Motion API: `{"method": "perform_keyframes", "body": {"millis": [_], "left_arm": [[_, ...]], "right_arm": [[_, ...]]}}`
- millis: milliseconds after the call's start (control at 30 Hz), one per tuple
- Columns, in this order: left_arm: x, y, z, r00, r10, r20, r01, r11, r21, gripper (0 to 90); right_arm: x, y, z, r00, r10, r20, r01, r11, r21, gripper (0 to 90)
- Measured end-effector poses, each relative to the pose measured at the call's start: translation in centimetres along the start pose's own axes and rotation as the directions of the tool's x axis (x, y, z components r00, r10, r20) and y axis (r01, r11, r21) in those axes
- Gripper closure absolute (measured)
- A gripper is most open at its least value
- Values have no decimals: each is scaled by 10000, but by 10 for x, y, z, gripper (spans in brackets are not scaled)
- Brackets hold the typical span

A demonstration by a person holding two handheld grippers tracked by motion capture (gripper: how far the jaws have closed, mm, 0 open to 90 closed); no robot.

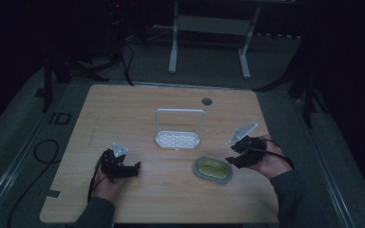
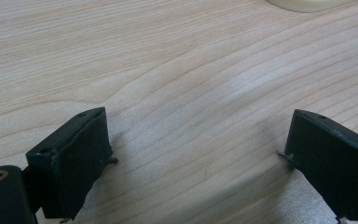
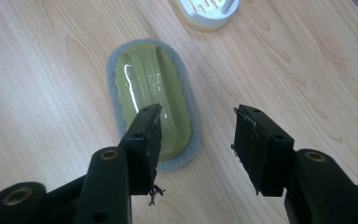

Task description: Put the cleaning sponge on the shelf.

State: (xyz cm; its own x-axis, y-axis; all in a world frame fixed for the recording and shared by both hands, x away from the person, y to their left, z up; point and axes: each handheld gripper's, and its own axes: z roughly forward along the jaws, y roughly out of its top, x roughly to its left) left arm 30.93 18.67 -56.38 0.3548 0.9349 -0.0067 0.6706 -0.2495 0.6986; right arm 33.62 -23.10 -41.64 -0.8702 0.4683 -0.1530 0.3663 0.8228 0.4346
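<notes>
My right gripper [image 3: 196,140] is open beside the scrubber [image 3: 151,93], which lies at five o'clock from the rack [image 1: 178,137]. I slide left to straddle it, then squeeze. My left gripper [image 2: 196,154] is open too.

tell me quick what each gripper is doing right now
left gripper: open, holding nothing, over bare table.
right gripper: open, holding nothing, beside the green scrubber.

Dim room, grey carpet floor [image 1: 24,123], white-legged desk frame [image 1: 209,28] behind — light wooden table [image 1: 123,109], dark stands at sides
</notes>
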Motion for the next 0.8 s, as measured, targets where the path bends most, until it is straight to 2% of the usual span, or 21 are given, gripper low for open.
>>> {"method": "perform_keyframes", "body": {"millis": [800], "left_arm": [[0,0,0,10000,-3,0,3,10000,0,66]], "right_arm": [[0,11,7,9990,-334,-306,353,9973,637,507]]}}
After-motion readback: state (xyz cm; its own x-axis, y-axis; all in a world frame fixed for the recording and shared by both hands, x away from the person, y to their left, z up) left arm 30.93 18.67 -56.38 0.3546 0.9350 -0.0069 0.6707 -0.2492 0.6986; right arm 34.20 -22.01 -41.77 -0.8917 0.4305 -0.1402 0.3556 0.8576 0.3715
